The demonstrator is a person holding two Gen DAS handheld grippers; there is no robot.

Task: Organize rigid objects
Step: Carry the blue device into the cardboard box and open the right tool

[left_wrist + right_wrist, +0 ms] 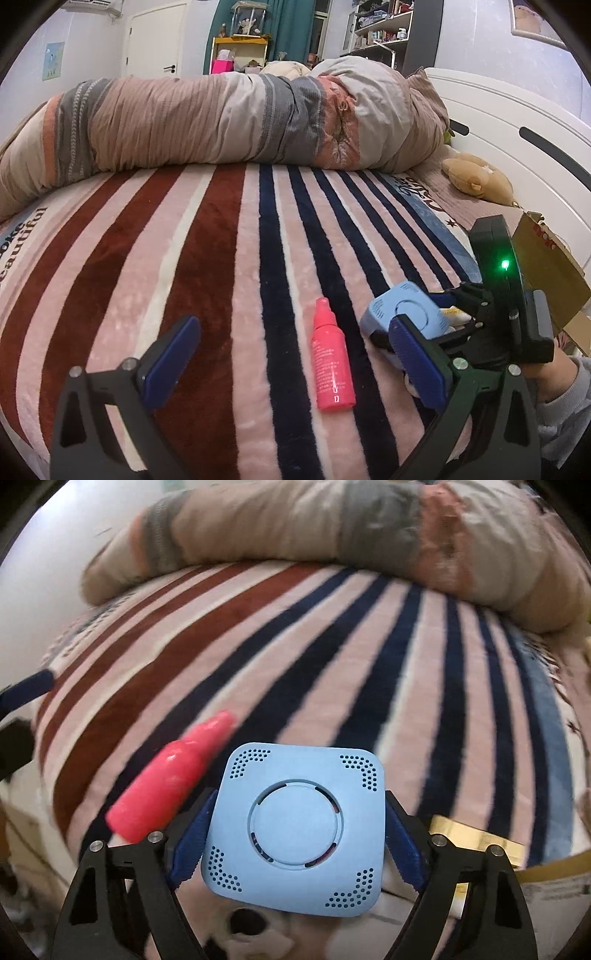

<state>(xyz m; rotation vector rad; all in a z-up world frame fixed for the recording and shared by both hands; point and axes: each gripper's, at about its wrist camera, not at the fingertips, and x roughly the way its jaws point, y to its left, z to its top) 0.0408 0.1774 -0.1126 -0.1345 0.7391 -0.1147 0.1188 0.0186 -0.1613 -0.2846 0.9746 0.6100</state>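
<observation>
A light blue square device (295, 827) with a round centre disc and dotted corners sits between the blue pads of my right gripper (295, 843), which is shut on its two sides. It also shows in the left wrist view (406, 314), held just above the striped blanket. A pink spray bottle (330, 358) lies on the blanket, nozzle pointing away; it also shows in the right wrist view (170, 779), left of the device. My left gripper (291, 358) is open and empty, its fingers either side of the bottle without touching it.
A rolled quilt (221, 122) lies across the far side of the bed. A tan plush toy (476, 177) and an open cardboard box (546, 269) sit at the right by the white headboard (517, 110). A gold-edged item (476, 840) lies right of the right gripper.
</observation>
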